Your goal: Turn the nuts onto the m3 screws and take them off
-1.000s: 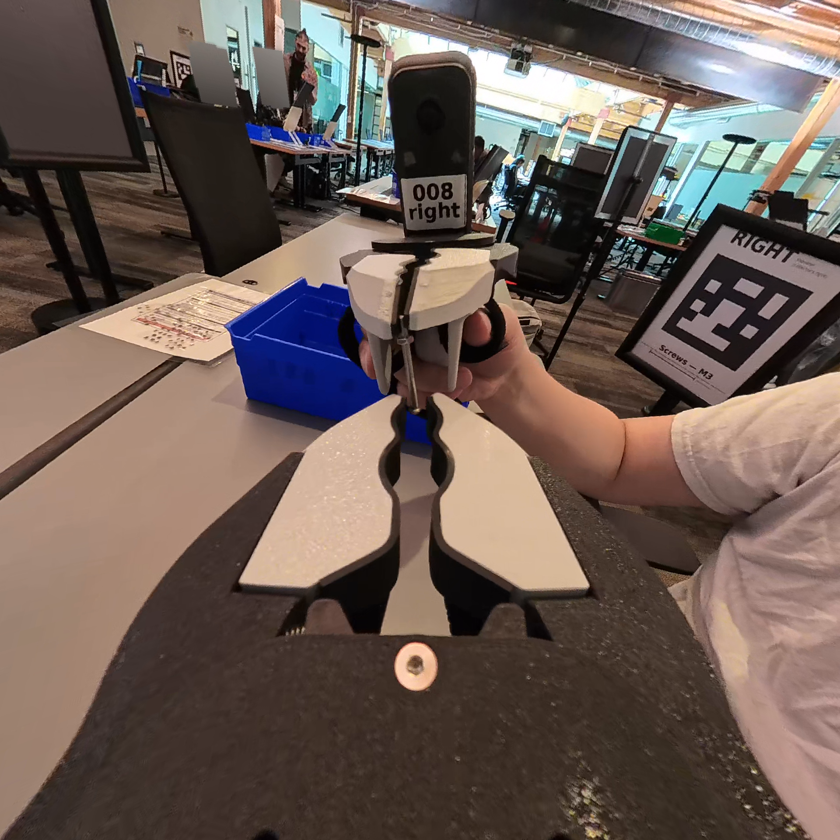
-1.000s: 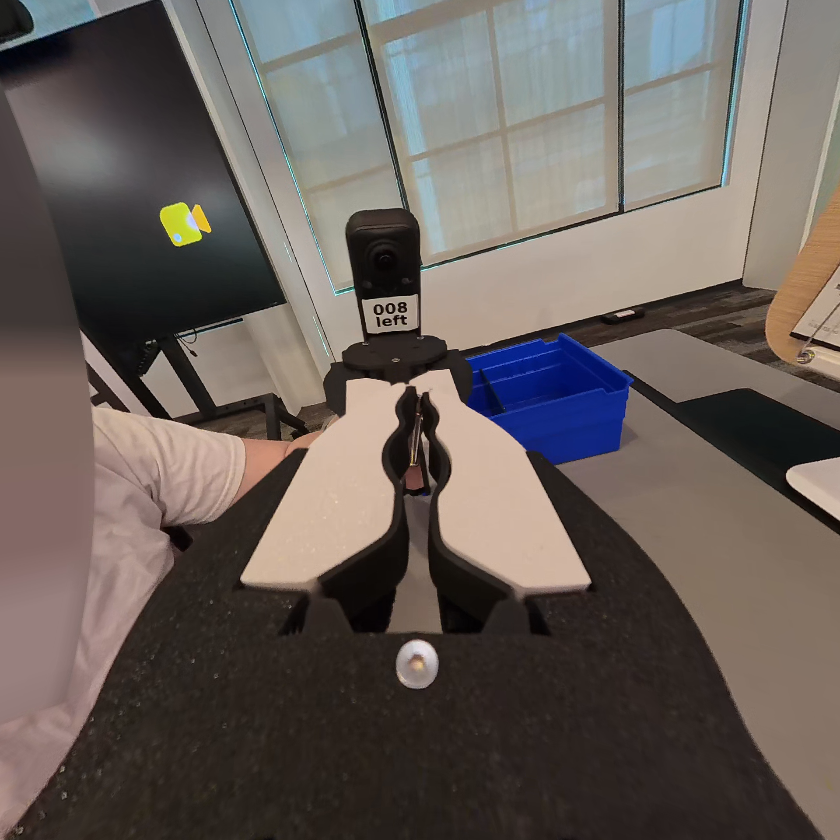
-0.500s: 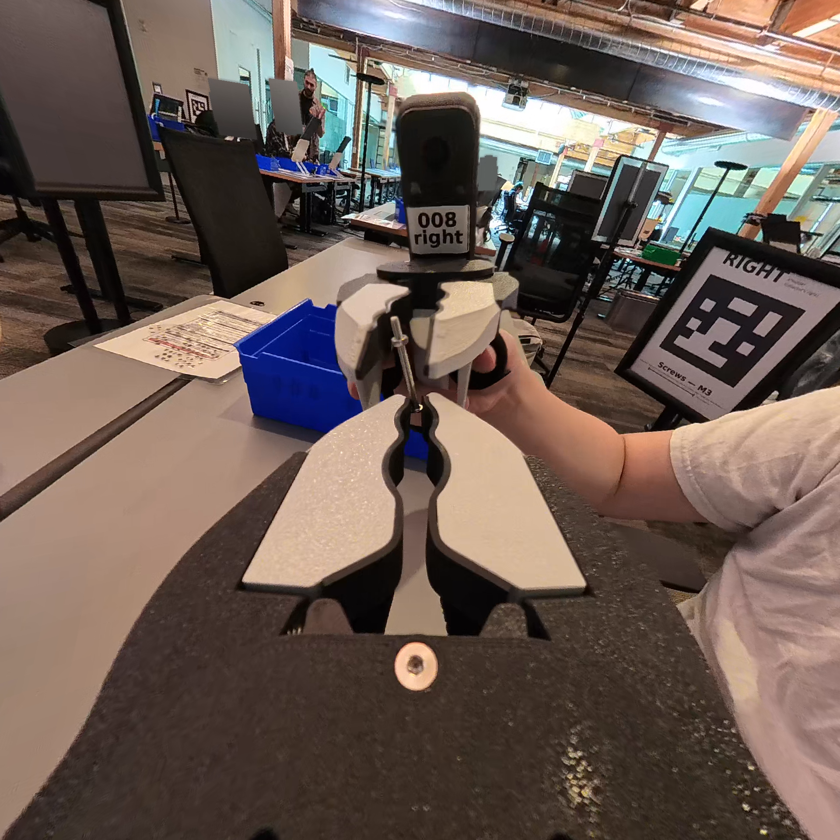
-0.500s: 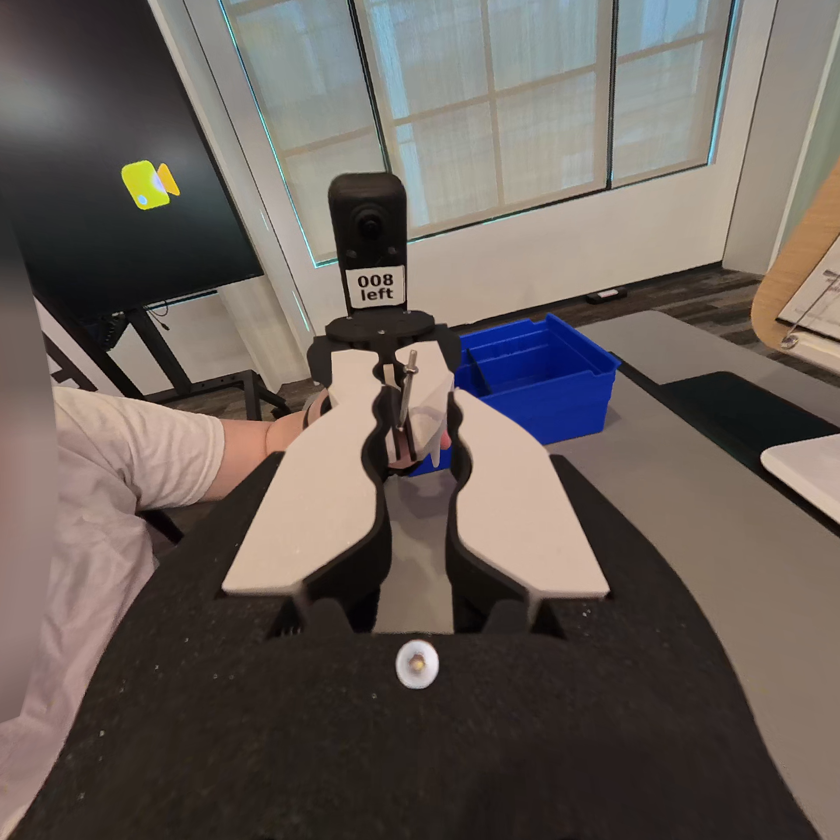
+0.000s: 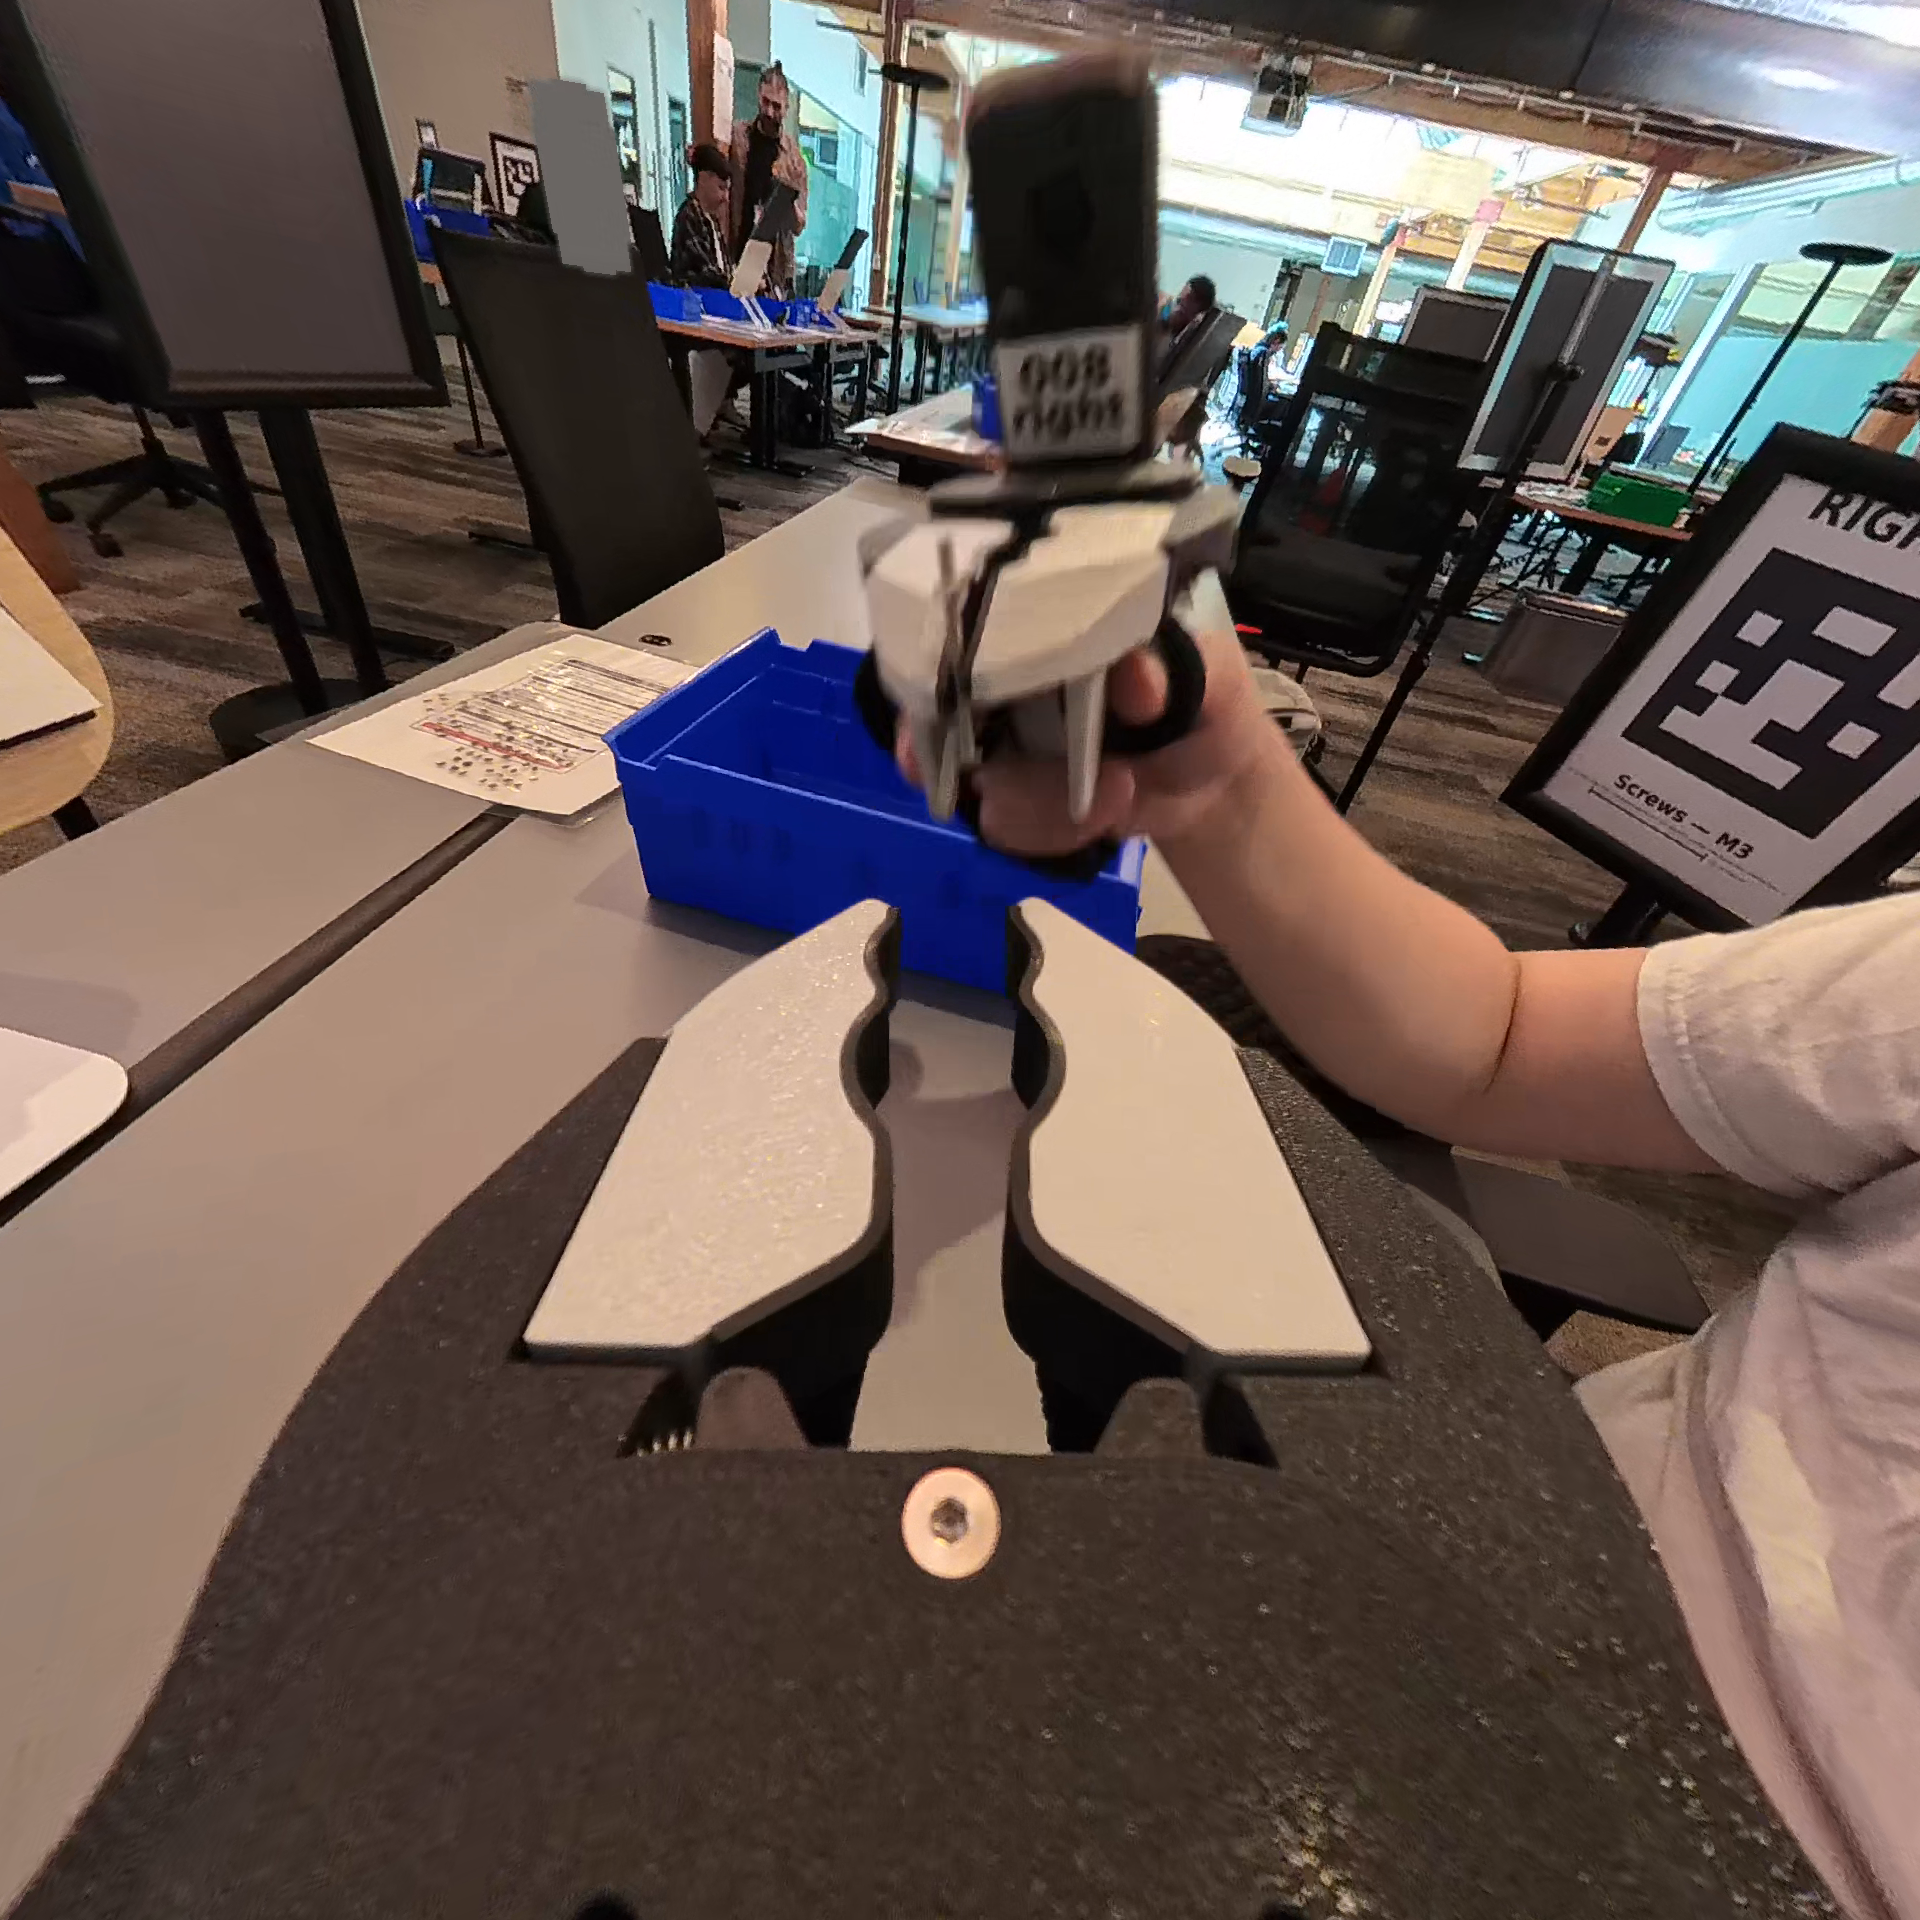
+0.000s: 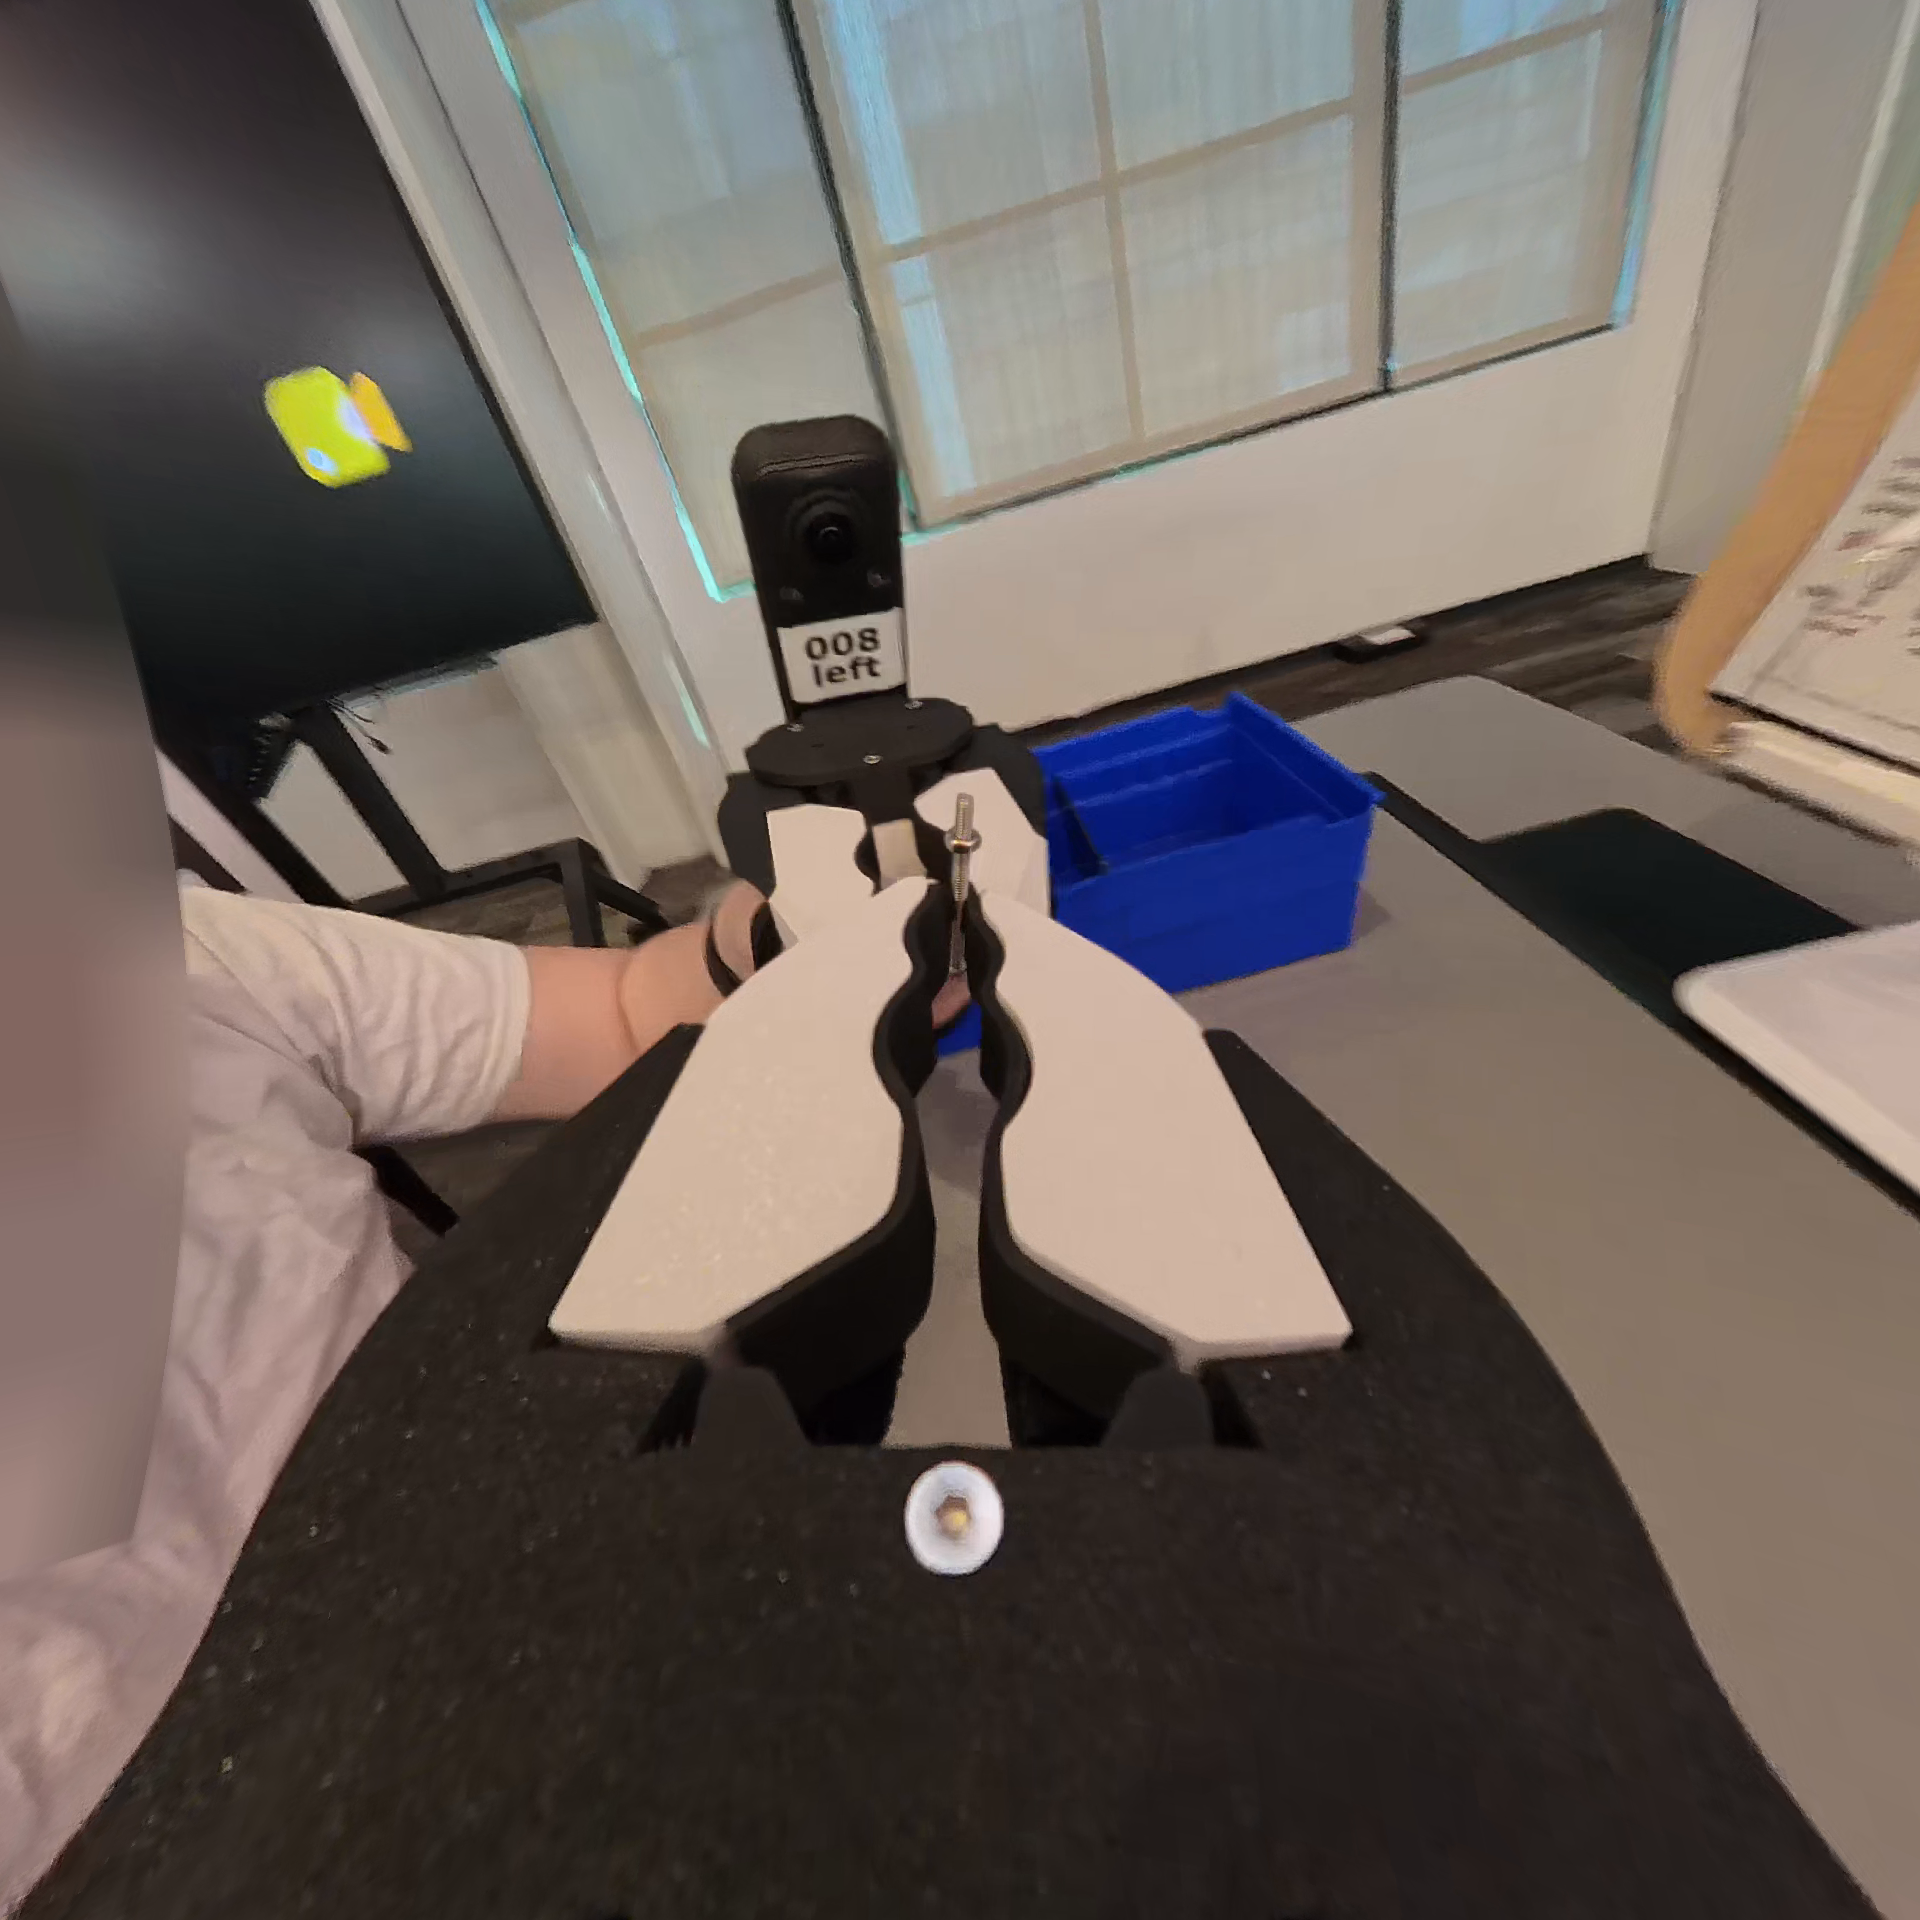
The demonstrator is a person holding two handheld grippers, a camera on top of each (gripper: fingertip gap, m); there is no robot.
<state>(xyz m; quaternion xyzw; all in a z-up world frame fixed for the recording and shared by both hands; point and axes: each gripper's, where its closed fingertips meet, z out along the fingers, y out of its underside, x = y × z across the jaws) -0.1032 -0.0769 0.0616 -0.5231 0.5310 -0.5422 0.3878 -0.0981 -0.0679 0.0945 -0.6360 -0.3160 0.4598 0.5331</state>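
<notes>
In the right wrist view my right gripper (image 6: 957, 920) is shut on a thin silver screw (image 6: 958, 894) that stands upright between its fingertips. A small nut (image 6: 963, 844) sits on the thread above the pads. In the left wrist view my left gripper (image 5: 952, 930) is open with nothing between its fingers, low over the grey table (image 5: 312, 1039). There the right gripper (image 5: 961, 727) shows blurred, higher and farther off, shut on the screw (image 5: 948, 665). The left gripper (image 6: 888, 847) also shows open, just behind the screw, in the right wrist view.
A blue bin (image 5: 769, 800) stands on the table behind the grippers and also shows in the right wrist view (image 6: 1226, 842). A paper sheet (image 5: 520, 717) with small parts lies at far left. A framed marker sign (image 5: 1766, 707) stands right. A white tray edge (image 6: 1818, 1039) is nearby. The tips of both grippers are at nearly the same place.
Half a second ago my left gripper held the screw and the right stood open. Now the right has shut on the screw, and the left has let go and drawn back.
</notes>
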